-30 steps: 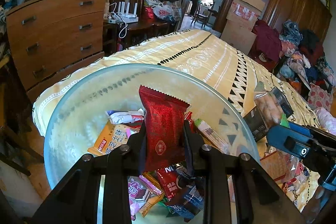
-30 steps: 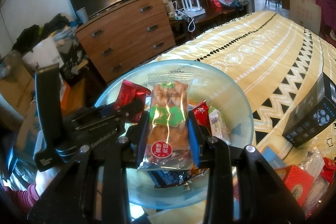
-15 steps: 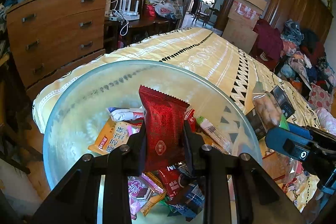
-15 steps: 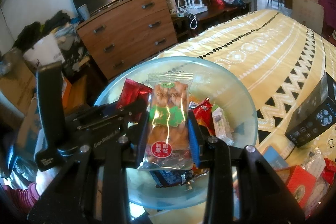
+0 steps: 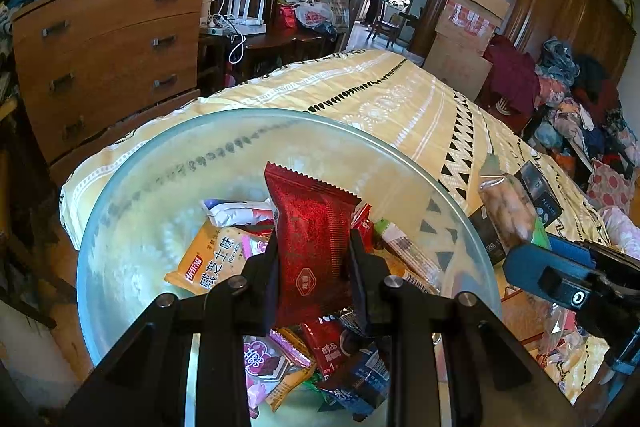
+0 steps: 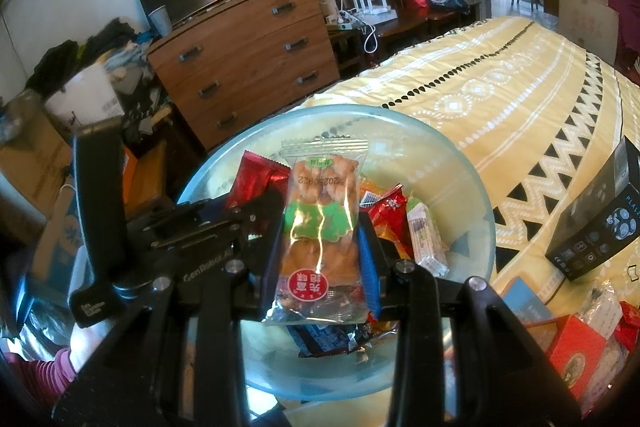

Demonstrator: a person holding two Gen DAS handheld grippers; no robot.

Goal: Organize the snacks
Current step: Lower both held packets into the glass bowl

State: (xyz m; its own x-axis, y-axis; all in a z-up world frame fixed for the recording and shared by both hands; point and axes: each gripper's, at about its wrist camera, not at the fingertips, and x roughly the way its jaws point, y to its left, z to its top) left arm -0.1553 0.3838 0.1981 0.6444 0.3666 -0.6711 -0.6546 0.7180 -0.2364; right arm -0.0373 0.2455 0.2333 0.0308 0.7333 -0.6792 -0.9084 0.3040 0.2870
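Note:
A large frosted glass bowl (image 5: 132, 227) (image 6: 472, 227) holds several snack packets on the yellow patterned bedspread (image 5: 400, 107). My left gripper (image 5: 312, 259) is shut on a red foil snack packet (image 5: 310, 239), held upright over the bowl. My right gripper (image 6: 320, 247) is shut on a clear packet of brown pastries (image 6: 320, 223) with a green label, also above the bowl. In the right wrist view the left gripper (image 6: 260, 203) and its red foil packet (image 6: 256, 179) sit just to the left. The right gripper's blue pad (image 5: 532, 263) shows at the left wrist view's right edge.
A black box (image 6: 600, 227) lies on the bed right of the bowl. A red box (image 6: 576, 351) and loose packets (image 6: 600, 307) lie at the lower right. A wooden dresser (image 5: 104, 59) stands beyond the bed's left edge. A sleeve (image 6: 36, 375) shows lower left.

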